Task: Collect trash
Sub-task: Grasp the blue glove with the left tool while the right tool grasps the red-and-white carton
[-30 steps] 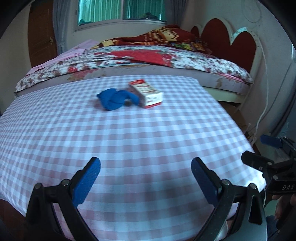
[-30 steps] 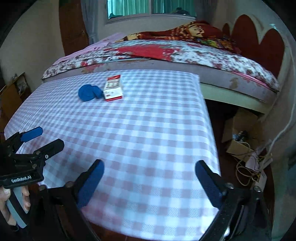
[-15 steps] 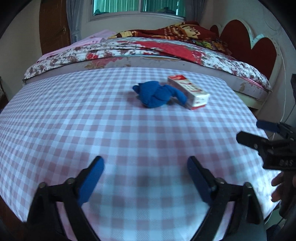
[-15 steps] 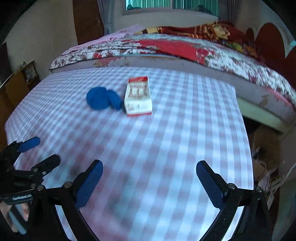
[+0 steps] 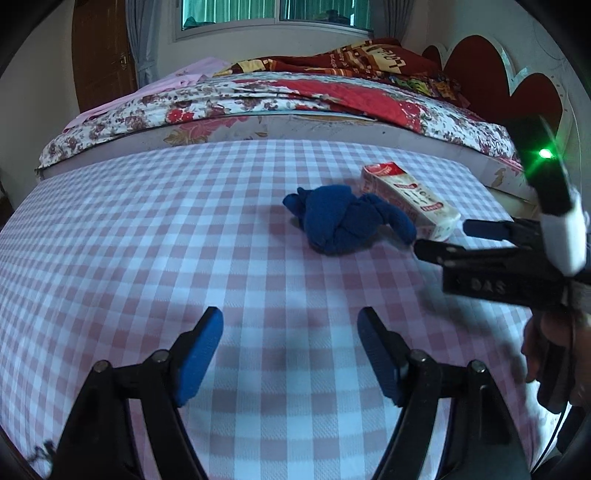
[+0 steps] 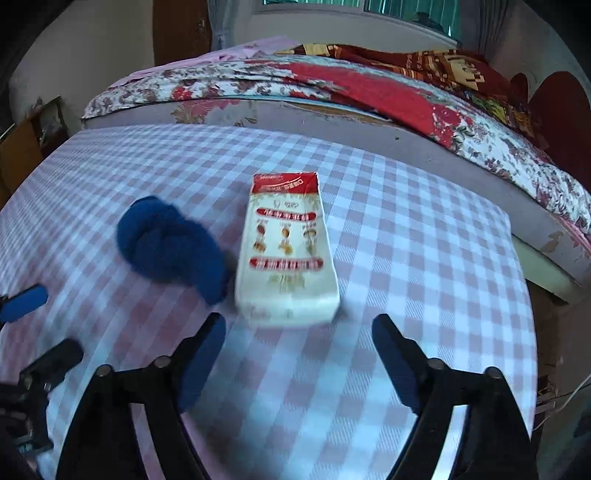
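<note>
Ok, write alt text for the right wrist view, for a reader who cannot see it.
A white and red carton lies flat on a pink checked tablecloth, just ahead of the right gripper, whose jaws are closing with nothing between them. A knotted blue cloth lies against the carton's left side; a bed stands behind.

Blue cloth wad (image 5: 345, 219) touching white carton (image 5: 413, 201) on checked tablecloth (image 5: 147, 240)

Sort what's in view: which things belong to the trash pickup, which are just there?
Job:
- white and red carton, lying flat on the checked tablecloth
- knotted blue cloth, beside the carton
- right tongs, closing, nothing between them
- left tongs, closing, nothing between them

Lying about:
- bed
- red headboard
- window
</note>
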The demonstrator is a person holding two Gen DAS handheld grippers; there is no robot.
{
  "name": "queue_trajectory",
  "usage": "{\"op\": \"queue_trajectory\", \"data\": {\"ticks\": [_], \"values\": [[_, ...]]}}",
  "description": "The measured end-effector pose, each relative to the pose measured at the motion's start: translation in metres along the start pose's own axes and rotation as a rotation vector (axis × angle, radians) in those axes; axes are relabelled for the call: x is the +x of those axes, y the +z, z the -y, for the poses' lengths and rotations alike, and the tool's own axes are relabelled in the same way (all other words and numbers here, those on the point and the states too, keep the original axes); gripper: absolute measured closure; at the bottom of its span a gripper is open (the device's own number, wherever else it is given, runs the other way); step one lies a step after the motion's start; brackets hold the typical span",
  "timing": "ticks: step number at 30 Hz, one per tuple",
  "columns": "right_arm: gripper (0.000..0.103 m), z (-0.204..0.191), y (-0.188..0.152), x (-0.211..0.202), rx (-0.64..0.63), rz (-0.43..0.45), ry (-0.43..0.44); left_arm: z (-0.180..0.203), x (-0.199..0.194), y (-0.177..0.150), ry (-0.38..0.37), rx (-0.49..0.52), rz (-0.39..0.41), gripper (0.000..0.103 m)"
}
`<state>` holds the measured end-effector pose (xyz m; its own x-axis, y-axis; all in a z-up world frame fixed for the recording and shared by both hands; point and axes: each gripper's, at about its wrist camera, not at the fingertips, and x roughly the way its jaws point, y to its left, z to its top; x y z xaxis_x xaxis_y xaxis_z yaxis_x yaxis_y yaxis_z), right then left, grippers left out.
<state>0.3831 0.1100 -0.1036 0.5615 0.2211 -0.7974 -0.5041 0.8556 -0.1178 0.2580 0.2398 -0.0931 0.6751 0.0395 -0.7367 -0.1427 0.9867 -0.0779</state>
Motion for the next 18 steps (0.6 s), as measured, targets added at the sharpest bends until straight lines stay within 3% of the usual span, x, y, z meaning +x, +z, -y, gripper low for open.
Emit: {"op": "queue_trajectory", "data": {"ticks": [5,7,8,9,18], "values": [[0.021,0.000,0.015,0.016,0.001,-0.004,-0.006,-0.001,0.010,0.012,-0.019,-0.015,-0.004,0.027],[0.031,-0.001,0.018,0.018,-0.008,0.000,-0.006,0.004,0.016,0.018,-0.027,-0.010,-0.007,0.027],[0.043,0.000,0.020,0.019,-0.008,0.000,0.001,0.007,0.020,0.021,-0.030,-0.003,-0.011,0.027],[0.047,0.001,0.021,0.021,-0.005,0.000,0.005,0.010,0.022,0.023,-0.034,0.002,-0.012,0.027],[0.048,0.030,0.021,0.014,0.047,0.020,-0.034,0.028,0.058,0.054,-0.040,0.043,-0.030,0.027]]}}
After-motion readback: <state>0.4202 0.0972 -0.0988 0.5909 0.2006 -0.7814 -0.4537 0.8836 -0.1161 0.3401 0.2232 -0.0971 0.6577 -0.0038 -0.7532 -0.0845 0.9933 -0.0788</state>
